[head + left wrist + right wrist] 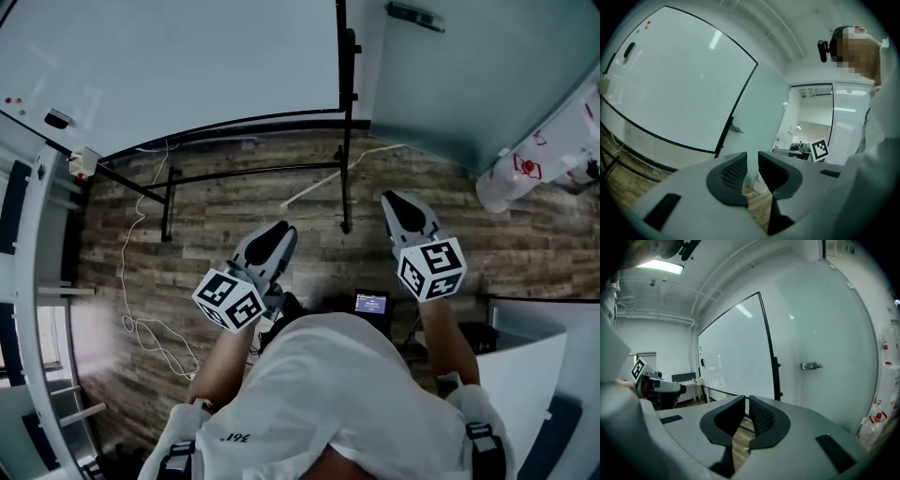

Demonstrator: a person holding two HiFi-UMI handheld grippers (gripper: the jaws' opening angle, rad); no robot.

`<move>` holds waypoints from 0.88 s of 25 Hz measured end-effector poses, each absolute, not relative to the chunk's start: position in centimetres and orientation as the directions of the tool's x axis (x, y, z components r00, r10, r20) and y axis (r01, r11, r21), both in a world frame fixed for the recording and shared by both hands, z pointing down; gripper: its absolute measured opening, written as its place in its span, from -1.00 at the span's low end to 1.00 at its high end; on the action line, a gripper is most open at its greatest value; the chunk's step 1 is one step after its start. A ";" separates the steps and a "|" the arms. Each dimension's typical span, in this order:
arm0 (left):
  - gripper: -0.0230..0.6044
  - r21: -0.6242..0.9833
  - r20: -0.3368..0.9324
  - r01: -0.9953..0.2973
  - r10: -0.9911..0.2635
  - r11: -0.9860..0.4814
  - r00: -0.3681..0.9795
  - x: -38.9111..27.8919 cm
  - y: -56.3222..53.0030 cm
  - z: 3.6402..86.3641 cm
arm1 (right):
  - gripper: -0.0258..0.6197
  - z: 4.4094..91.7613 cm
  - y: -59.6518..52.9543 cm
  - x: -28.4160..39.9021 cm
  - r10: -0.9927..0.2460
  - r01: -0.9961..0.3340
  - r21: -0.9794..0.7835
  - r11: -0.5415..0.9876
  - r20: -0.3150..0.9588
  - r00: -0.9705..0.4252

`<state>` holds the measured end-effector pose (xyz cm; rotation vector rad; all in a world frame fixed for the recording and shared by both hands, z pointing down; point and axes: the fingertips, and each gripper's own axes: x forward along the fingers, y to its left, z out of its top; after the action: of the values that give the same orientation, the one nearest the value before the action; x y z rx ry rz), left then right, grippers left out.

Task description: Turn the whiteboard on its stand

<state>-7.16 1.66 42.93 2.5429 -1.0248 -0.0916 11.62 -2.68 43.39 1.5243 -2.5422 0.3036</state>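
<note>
1. The whiteboard fills the upper left of the head view, borne on its black stand; both claws hang below it near the frame's middle, well apart from it; whether it has been turned I cannot tell.
2. The left gripper has its jaws narrowly apart on nothing; the right gripper has its jaws almost together, also on nothing; at that width neither could take the board's edge, and a pad would likely skid off the smooth face.
3. A pale cable loops over the floor at lower left, near the stand's feet; a dragged foot or a step could snag it.
4. The glass wall stands just beside the board's right edge; a swinging corner could strike it.
5. An eraser sits on the board at far left; a quick turn might shake it off.
</note>
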 end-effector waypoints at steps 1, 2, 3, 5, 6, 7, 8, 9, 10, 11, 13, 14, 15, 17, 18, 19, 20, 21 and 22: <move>-0.67 0.386 0.088 -0.649 -0.674 -0.656 0.734 -7.5 1.8 43.1 | -0.78 43.5 -2.5 11.2 -0.851 -0.884 -0.090 0.458 0.242 -0.465; -0.67 0.389 0.090 -0.645 -0.669 -0.658 0.737 -7.8 1.9 43.3 | -0.78 43.5 -2.4 10.9 -0.853 -0.886 -0.089 0.455 0.243 -0.463; -0.67 0.394 0.092 -0.641 -0.665 -0.659 0.741 -8.1 2.0 43.5 | -0.78 43.6 -2.3 10.6 -0.854 -0.888 -0.089 0.451 0.245 -0.459; -0.67 0.404 0.098 -0.631 -0.655 -0.662 0.749 -8.7 2.1 43.7 | -0.79 43.5 -2.1 9.9 -0.859 -0.893 -0.089 0.442 0.246 -0.450; -0.67 0.405 0.100 -0.625 -0.648 -0.667 0.755 -8.9 2.0 43.8 | -0.80 43.5 -2.0 9.6 -0.861 -0.894 -0.088 0.438 0.245 -0.446; -0.67 0.402 0.099 -0.617 -0.638 -0.676 0.764 -9.1 2.0 43.8 | -0.81 43.3 -1.9 9.4 -0.863 -0.896 -0.088 0.435 0.242 -0.443; -0.67 0.398 0.096 -0.608 -0.628 -0.686 0.772 -9.2 1.9 43.7 | -0.82 43.2 -1.7 9.2 -0.867 -0.898 -0.086 0.431 0.238 -0.438; -0.67 0.395 0.094 -0.600 -0.619 -0.695 0.779 -9.3 1.9 43.7 | -0.84 43.1 -1.5 9.0 -0.870 -0.901 -0.083 0.426 0.234 -0.434; -0.67 0.395 0.092 -0.593 -0.612 -0.702 0.786 -9.4 1.8 43.6 | -0.84 42.9 -1.3 8.8 -0.874 -0.903 -0.079 0.422 0.231 -0.428; -0.67 0.396 0.090 -0.586 -0.605 -0.707 0.791 -9.5 1.7 43.6 | -0.84 42.7 -1.2 8.6 -0.877 -0.906 -0.076 0.416 0.228 -0.422; -0.67 0.402 0.091 -0.575 -0.594 -0.712 0.799 -9.7 1.5 43.6 | -0.84 42.4 -0.9 8.3 -0.884 -0.912 -0.073 0.405 0.223 -0.410; -0.67 0.409 0.095 -0.572 -0.591 -0.711 0.801 -9.8 1.5 43.7 | -0.84 42.3 -0.8 8.2 -0.887 -0.914 -0.072 0.399 0.222 -0.405; -0.67 0.417 0.100 -0.569 -0.587 -0.709 0.803 -9.9 1.5 43.8 | -0.84 42.2 -0.6 8.0 -0.890 -0.916 -0.074 0.393 0.222 -0.400; -0.67 0.427 0.104 -0.558 -0.574 -0.712 0.812 -10.0 1.6 44.0 | -0.84 41.9 -0.1 7.8 -0.894 -0.921 -0.077 0.382 0.223 -0.389; -0.67 0.429 0.104 -0.550 -0.566 -0.716 0.818 -9.9 1.6 44.0 | -0.84 41.8 0.0 7.8 -0.896 -0.923 -0.075 0.376 0.223 -0.383; -0.67 0.429 0.102 -0.544 -0.559 -0.722 0.823 -9.9 1.5 44.0 | -0.84 41.7 0.0 7.7 -0.899 -0.926 -0.072 0.371 0.222 -0.377; -0.67 0.427 0.100 -0.538 -0.553 -0.727 0.827 -9.9 1.4 44.0 | -0.84 41.5 -0.1 7.7 -0.902 -0.928 -0.068 0.365 0.220 -0.371; -0.67 0.425 0.098 -0.534 -0.549 -0.731 0.830 -9.9 1.3 43.9 | -0.84 41.5 -0.1 7.7 -0.905 -0.931 -0.064 0.360 0.219 -0.365; -0.67 0.424 0.097 -0.530 -0.545 -0.734 0.833 -10.0 1.3 43.9 | -0.84 41.4 0.0 7.7 -0.907 -0.933 -0.061 0.354 0.220 -0.359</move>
<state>-10.01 1.35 43.91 2.5715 -0.7975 -0.0471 7.65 -0.01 41.42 1.6848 -2.4596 0.2643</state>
